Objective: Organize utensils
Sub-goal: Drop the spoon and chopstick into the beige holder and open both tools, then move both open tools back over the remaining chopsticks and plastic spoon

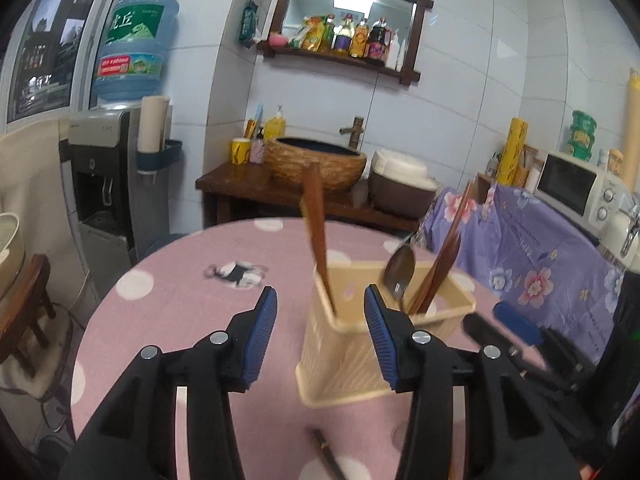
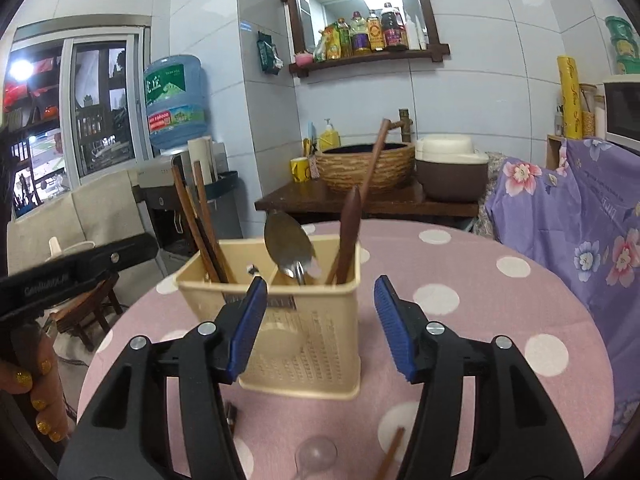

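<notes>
The cream-coloured perforated plastic utensil caddy (image 2: 298, 320) stands upright near the middle of the round counter covered in a pink cloth with white polka dots (image 2: 500, 320). It has compartments: a pair of dark wooden chopsticks (image 2: 200, 224) lean in the left one as the right wrist view shows it, a stainless steel spoon (image 2: 288, 242) stands bowl-up in the middle, and a brown wooden-handled utensil (image 2: 350, 236) with a longer thin wooden stick beside it rises on the right.

The main risk, as I judge it, is the caddy itself: it looks light and top-heavy with tall handles, so a knock on its rim or on a leaning handle could tip it or shove it across the cloth. Pieces not yet sorted lie at the near counter edge: a brown wooden stick (image 2: 390, 456), a small clear rounded piece (image 2: 316, 454), and a dark item (image 2: 231, 414) I cannot identify. A sweep could push them off.

The right tool (image 2: 320, 320) is spread wide, holding nothing, its blue pads apart in front of the caddy. The left tool (image 1: 320, 332) is likewise spread and empty, framing the caddy's near corner; whether a pad touches it I cannot tell.
</notes>
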Motion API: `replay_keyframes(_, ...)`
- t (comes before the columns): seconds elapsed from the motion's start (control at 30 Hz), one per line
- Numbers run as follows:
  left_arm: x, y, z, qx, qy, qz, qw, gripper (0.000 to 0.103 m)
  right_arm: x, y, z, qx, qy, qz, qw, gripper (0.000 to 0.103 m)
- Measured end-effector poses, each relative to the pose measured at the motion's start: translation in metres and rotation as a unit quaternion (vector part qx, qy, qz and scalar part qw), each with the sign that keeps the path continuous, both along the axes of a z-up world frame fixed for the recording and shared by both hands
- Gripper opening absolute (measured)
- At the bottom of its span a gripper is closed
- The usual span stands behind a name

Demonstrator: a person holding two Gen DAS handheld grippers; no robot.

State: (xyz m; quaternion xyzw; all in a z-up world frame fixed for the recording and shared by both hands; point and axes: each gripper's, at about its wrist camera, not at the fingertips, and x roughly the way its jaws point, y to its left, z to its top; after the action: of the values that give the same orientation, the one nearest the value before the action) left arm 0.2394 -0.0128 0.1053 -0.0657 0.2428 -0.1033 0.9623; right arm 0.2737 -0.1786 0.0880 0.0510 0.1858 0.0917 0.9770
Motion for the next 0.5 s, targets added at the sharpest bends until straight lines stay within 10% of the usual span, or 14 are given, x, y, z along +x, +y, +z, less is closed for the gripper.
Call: replay_keyframes(0.5,-0.055,-0.032,-0.117,0.067,0.159,-0.033,0.9845,0.042,-0.055,-0.024,-0.068,0.001,0.117,-0.032,0.993,0.061)
